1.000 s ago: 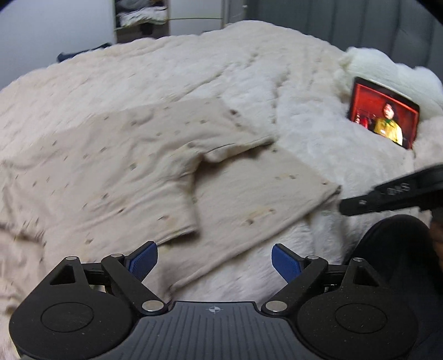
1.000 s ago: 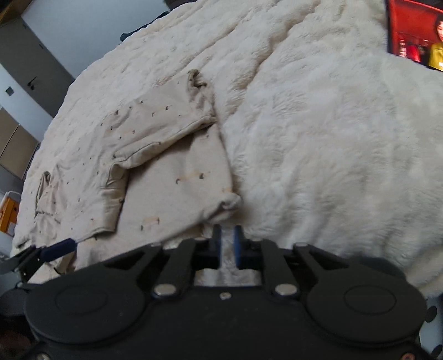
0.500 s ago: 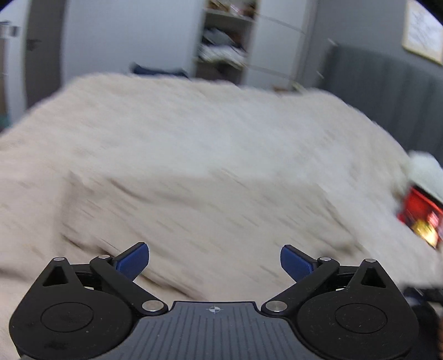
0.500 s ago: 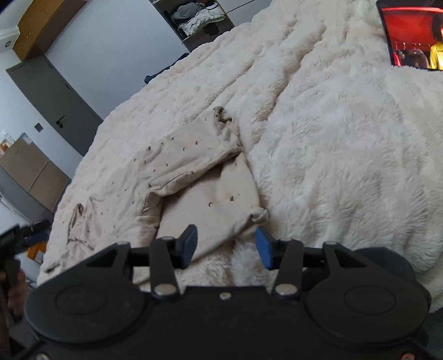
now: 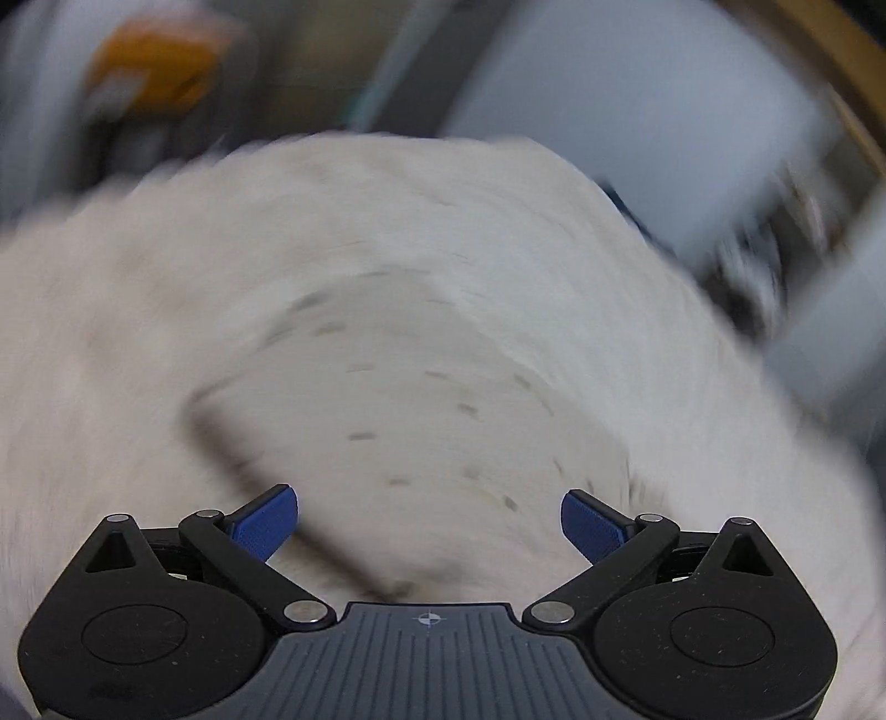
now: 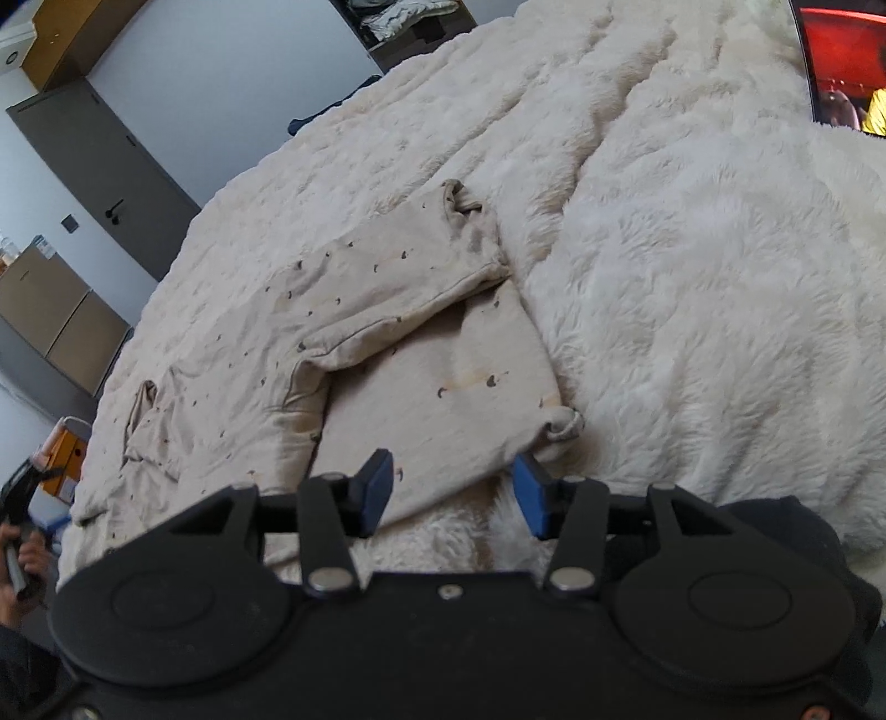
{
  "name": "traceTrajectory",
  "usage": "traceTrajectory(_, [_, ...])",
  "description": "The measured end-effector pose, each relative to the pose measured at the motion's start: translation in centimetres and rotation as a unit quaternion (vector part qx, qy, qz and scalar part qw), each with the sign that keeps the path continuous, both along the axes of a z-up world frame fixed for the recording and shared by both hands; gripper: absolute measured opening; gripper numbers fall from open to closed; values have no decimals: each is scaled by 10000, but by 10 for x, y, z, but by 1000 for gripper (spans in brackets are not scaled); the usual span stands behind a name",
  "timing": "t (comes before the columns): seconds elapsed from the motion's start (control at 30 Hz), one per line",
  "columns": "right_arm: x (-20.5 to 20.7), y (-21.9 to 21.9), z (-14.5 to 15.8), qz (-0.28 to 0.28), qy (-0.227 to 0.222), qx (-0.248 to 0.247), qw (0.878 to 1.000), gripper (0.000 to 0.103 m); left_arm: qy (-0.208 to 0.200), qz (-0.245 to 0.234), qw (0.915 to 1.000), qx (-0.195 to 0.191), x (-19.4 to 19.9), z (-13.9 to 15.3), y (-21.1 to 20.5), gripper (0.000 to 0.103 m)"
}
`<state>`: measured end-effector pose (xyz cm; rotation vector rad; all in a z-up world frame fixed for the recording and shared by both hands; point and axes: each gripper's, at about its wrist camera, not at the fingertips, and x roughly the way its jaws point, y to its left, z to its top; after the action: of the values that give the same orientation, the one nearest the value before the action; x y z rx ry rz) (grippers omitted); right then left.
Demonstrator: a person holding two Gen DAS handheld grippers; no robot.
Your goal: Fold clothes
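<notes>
A beige shirt (image 6: 354, 332) with small dark specks lies partly folded on the bed, one sleeve laid over its body. My right gripper (image 6: 454, 490) hovers over the shirt's near hem with its jaws open and nothing pinched. The left wrist view is badly smeared by motion. In it my left gripper (image 5: 429, 520) stands wide, its jaws closing slightly, above the speckled shirt (image 5: 432, 399) with no cloth between the pads. A person's hand (image 6: 22, 554) shows at the far left edge of the right wrist view.
A fluffy white blanket (image 6: 692, 277) covers the bed. A tablet (image 6: 841, 66) with a red screen leans at the far right. Past the bed's left edge are an orange box (image 6: 63, 459), a dark door (image 6: 99, 166) and a shelf of clothes (image 6: 404, 16).
My right gripper has opened and let go of the shirt's hem corner. My left gripper swept fast to the left along the shirt and rolled; its view went from sharp to blurred.
</notes>
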<state>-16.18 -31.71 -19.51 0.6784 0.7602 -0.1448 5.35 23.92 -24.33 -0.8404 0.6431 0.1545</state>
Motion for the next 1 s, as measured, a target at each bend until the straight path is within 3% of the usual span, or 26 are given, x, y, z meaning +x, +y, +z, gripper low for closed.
traceTrajectory(0.03, [2, 1, 0, -1, 14, -14, 10000, 47, -370, 211, 9908, -1286, -15, -25, 28, 97])
traceTrajectory(0.1, [6, 4, 0, 28, 56, -84, 9999, 47, -611, 386, 9653, -2508, -27, -56, 51, 95])
traceTrajectory(0.13, [8, 7, 0, 66, 85, -152, 9998, 47, -570, 462, 9626, -2608, -30, -64, 57, 94])
traceTrajectory(0.23, [12, 14, 1, 166, 150, -322, 9992, 47, -501, 488, 9664, -2475, -27, -72, 55, 92])
traceTrajectory(0.33, [13, 16, 1, 221, 211, -391, 9988, 47, -779, 383, 9697, -2284, -7, -73, 50, 93])
traceTrajectory(0.43, [11, 13, 1, 167, 237, -391, 9988, 47, -667, 244, 9818, -1760, 26, -68, 47, 91])
traceTrajectory(0.5, [10, 12, 1, 127, 247, -384, 9989, 47, -639, 222, 9866, -1486, 39, -67, 46, 80])
traceTrajectory(0.57, [9, 11, 1, 84, 252, -380, 9989, 47, -561, 326, 9902, -1240, 52, -72, 48, 35])
traceTrajectory(0.73, [10, 14, 2, 45, 288, -500, 9983, 47, -762, 298, 9908, -1077, 56, -68, 54, 21])
traceTrajectory(0.87, [14, 18, 2, 143, 350, -624, 9973, 47, -1052, 132, 9942, -174, 52, -28, 54, 18])
traceTrajectory(1.0, [16, 22, 3, 248, 378, -743, 9962, 47, -1155, 446, 9920, 257, 29, -7, 84, 18])
